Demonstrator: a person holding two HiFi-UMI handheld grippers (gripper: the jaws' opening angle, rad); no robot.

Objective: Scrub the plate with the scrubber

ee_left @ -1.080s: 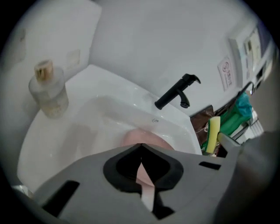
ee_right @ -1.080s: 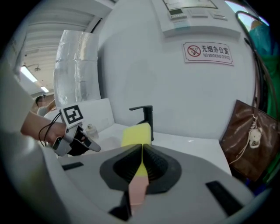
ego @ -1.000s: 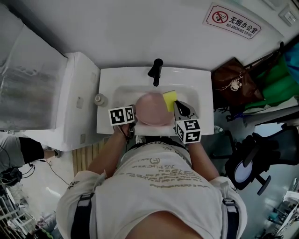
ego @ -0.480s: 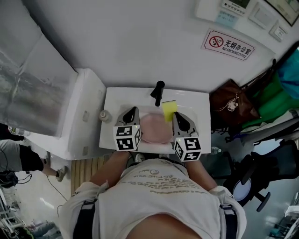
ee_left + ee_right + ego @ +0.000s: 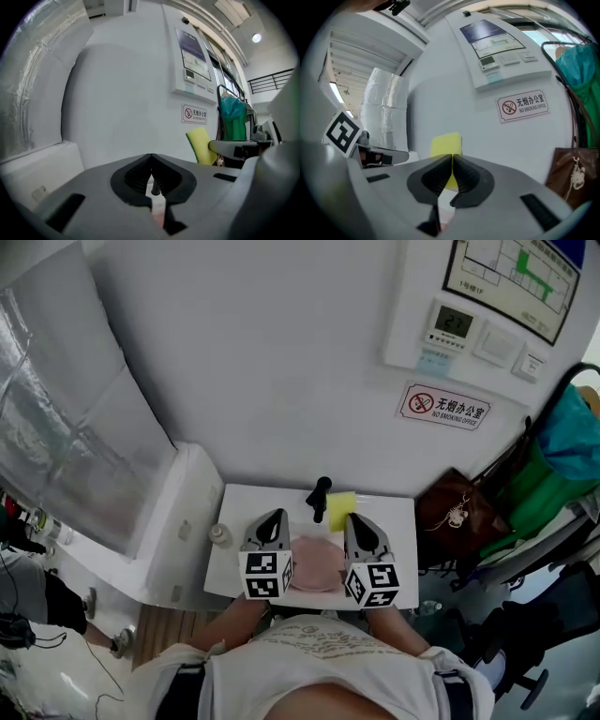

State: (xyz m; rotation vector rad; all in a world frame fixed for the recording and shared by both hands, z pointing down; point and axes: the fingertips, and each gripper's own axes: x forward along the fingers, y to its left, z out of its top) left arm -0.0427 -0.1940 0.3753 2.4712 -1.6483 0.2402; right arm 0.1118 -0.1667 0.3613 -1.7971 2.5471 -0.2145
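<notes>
A pink plate (image 5: 317,565) lies in the white sink (image 5: 234,563). The yellow scrubber (image 5: 341,505) stands at the sink's back edge, right of the black faucet (image 5: 321,495). My left gripper (image 5: 275,516) is raised over the plate's left side and my right gripper (image 5: 355,519) over its right side. Neither touches the plate. In the left gripper view the jaws (image 5: 151,157) meet with nothing between them, and the scrubber (image 5: 201,146) shows beyond. In the right gripper view the jaws (image 5: 452,157) are also shut and empty, with the scrubber (image 5: 446,142) behind them.
A small bottle (image 5: 218,534) stands on the sink's left rim. A white cabinet (image 5: 173,521) adjoins the sink on the left. A brown bag (image 5: 452,513) and green cloth (image 5: 539,484) hang to the right. The wall carries a no-smoking sign (image 5: 443,407).
Both grippers have lifted from beside the plate to point up along the wall. The head view has tilted up, so the sink looks smaller and lower.
</notes>
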